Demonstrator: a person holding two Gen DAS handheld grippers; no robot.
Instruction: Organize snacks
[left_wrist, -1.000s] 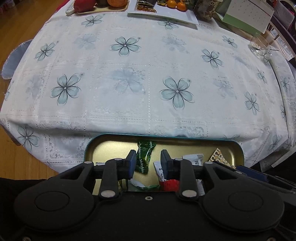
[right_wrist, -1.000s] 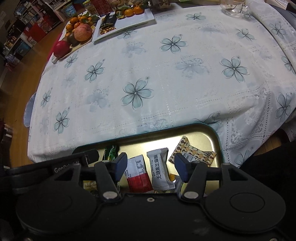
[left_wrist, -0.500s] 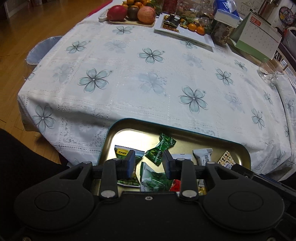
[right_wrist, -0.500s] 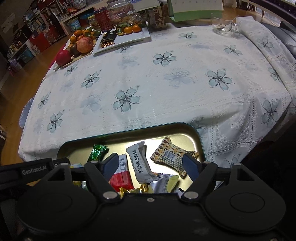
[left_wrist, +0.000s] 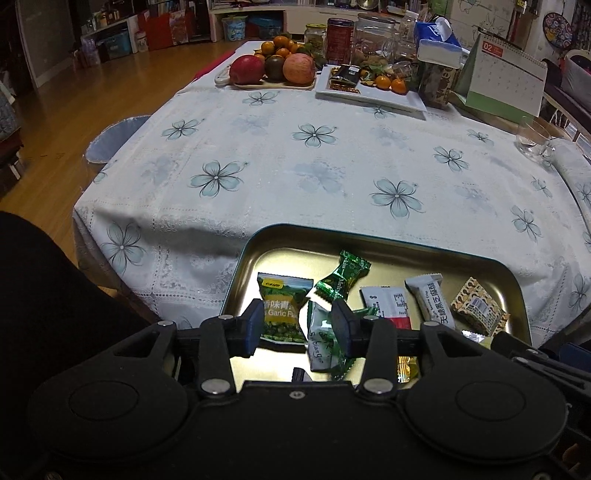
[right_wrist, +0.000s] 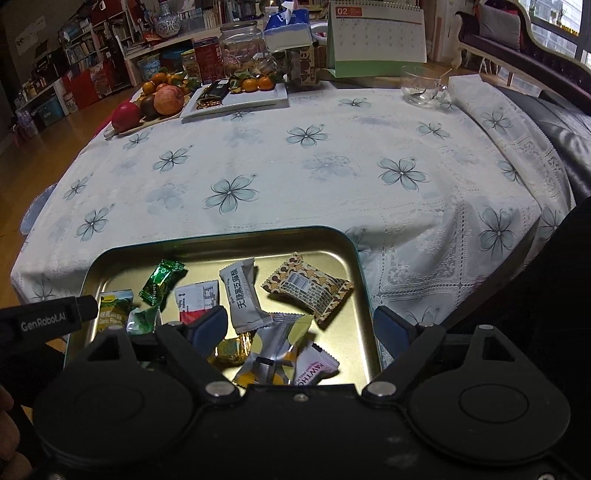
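Two handheld grippers hang over a gold tin tray (right_wrist: 364, 280) of wrapped snacks at the near edge of a flower-print tablecloth (right_wrist: 295, 177). Left gripper (left_wrist: 297, 328): jaws opening, nothing clamped, a garlic pea packet (left_wrist: 282, 310) and a pale green sachet (left_wrist: 323, 339) lying in the tray beneath the gap. Right gripper (right_wrist: 301, 330): jaws opening wide, clear of the silver-and-yellow packet (right_wrist: 273, 350) beneath them. Toward the tray's far side lie a green candy (right_wrist: 162, 280), a white bar (right_wrist: 242, 299) and a brown patterned packet (right_wrist: 308, 290). Well beyond the tray, fruit (right_wrist: 168, 99) and a desk calendar (right_wrist: 376, 37) stand at the cloth's far end.
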